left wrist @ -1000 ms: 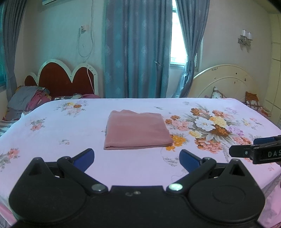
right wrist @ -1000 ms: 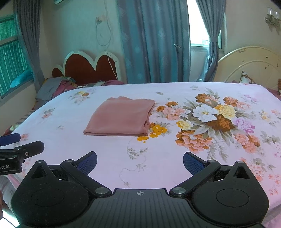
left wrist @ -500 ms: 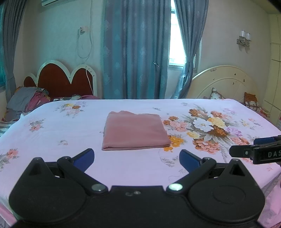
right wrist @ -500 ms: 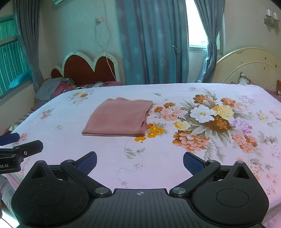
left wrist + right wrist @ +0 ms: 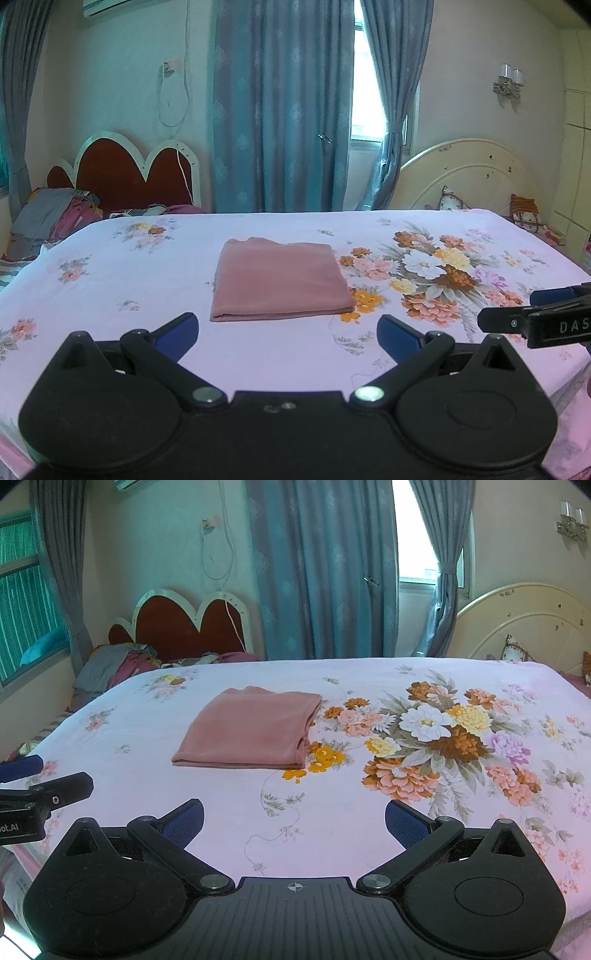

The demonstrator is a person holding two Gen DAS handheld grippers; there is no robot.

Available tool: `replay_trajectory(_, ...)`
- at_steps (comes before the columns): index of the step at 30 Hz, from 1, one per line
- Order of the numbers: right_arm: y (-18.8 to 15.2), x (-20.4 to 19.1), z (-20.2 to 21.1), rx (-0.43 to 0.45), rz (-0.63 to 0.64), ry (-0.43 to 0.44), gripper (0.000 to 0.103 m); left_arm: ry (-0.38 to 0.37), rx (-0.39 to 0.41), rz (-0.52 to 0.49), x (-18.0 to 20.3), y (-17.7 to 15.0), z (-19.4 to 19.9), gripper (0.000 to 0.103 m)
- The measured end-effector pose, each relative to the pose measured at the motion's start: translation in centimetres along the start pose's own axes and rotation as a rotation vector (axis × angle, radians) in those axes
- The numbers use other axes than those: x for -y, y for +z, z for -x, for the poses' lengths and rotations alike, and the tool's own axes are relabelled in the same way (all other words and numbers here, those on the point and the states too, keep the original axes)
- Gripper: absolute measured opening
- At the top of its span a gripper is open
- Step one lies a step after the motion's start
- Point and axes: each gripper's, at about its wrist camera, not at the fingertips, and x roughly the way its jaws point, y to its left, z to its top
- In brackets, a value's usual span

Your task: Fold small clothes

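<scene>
A pink cloth (image 5: 280,278) lies folded into a neat rectangle in the middle of the bed; it also shows in the right wrist view (image 5: 249,733). My left gripper (image 5: 288,334) is open and empty, held back from the cloth near the bed's front edge. My right gripper (image 5: 294,821) is open and empty, also back from the cloth and to its right. Each gripper shows at the edge of the other's view: the right one (image 5: 535,314) and the left one (image 5: 37,786).
The bed (image 5: 110,295) has a pink floral sheet. A pile of clothes (image 5: 55,221) lies at the far left by a red headboard (image 5: 129,173). A cream headboard (image 5: 469,177) with cushions stands at the far right. Curtains (image 5: 280,110) hang behind.
Both grippers have drawn back slightly from the bed and risen a little. The cloth has not moved. Both jaws stay open.
</scene>
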Motion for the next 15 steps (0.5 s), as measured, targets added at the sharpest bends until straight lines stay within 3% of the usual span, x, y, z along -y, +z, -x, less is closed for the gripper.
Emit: replay_trajectory(15,0.26,0.72,-0.11,0.014,0.007,0.007,0.103,0.005,-0.001,-0.029,-0.09,0.26,-0.17,0.101)
